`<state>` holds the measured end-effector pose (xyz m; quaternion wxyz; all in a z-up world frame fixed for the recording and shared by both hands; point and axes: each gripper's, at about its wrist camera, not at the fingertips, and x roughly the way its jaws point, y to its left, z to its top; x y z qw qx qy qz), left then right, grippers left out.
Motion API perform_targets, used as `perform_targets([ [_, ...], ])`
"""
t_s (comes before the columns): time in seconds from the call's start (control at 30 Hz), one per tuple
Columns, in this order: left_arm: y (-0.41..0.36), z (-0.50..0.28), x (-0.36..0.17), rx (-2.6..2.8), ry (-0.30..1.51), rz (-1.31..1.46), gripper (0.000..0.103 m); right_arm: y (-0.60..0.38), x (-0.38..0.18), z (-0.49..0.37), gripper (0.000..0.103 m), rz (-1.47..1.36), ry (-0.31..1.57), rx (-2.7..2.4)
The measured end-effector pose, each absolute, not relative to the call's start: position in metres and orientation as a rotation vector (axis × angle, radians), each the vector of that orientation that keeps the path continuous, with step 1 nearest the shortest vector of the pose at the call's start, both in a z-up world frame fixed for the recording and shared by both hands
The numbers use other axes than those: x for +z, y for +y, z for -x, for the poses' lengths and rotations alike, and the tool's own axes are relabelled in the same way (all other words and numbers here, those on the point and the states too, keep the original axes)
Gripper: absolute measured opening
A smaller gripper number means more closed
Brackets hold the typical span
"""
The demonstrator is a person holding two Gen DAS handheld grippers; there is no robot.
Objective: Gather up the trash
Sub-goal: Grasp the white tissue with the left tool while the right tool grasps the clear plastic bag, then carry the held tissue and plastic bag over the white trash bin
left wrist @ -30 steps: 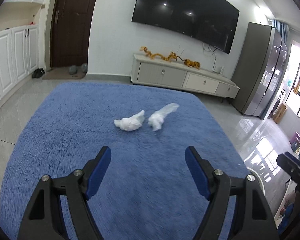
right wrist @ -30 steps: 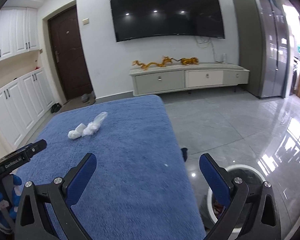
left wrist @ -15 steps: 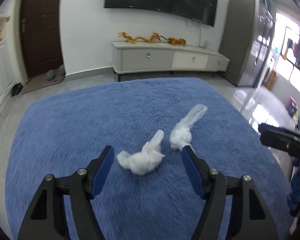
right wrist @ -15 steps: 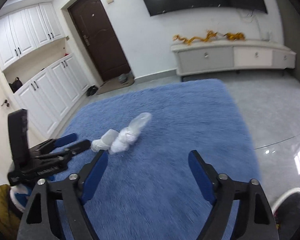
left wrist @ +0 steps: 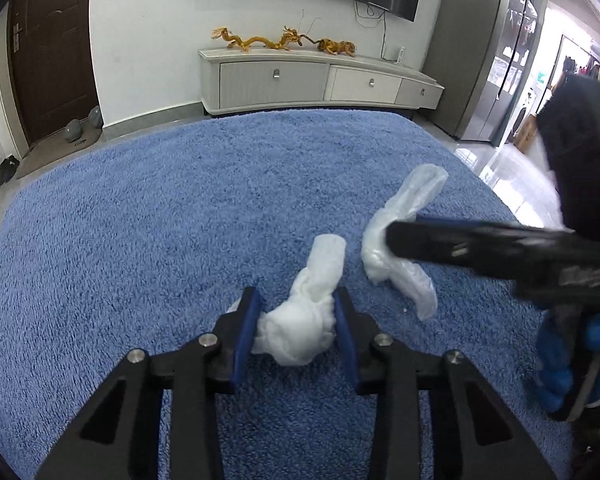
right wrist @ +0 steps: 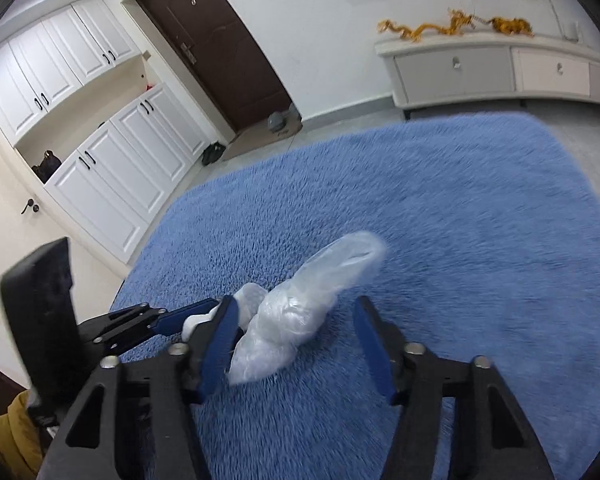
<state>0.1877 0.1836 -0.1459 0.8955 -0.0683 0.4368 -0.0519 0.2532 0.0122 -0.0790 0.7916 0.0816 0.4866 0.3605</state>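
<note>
Left wrist view: left claw (left wrist: pixel 295 312) just closing, pads pressed on both sides of the white tissue wad (left wrist: pixel 300 330) lying on the blue rug (left wrist: pixel 140 240).
Right wrist view: right claw (right wrist: pixel 296 334) also just closing but still spread around the clear plastic wrapper (right wrist: pixel 300 316); left pad touching, right pad apart.
Trash location: both pieces side by side mid-rug.
Advice: squeeze low and centred, avoid snagging pile, lift straight, keep claws from colliding.
Writing: print on right claw's arm too blurred to read.
</note>
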Motion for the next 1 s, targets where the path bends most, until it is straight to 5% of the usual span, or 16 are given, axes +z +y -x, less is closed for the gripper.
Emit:
perform_targets([
  [0.17,0.189,-0.185,-0.146,-0.11,0.9,0.171,0.029,0.011,-0.08,-0.254,0.035,-0.185,1.056,0.787],
  [0.6,0.162,-0.147,-0.127,-0.06,0.861,0.155,0.027,-0.035,-0.023,-0.196,0.034,-0.209,0.949,0.749],
  [1.0,0.1,-0.042,-0.043,0.011,0.69,0.11,0.027,-0.092,0.041,-0.093,0.034,-0.153,0.801,0.672],
])
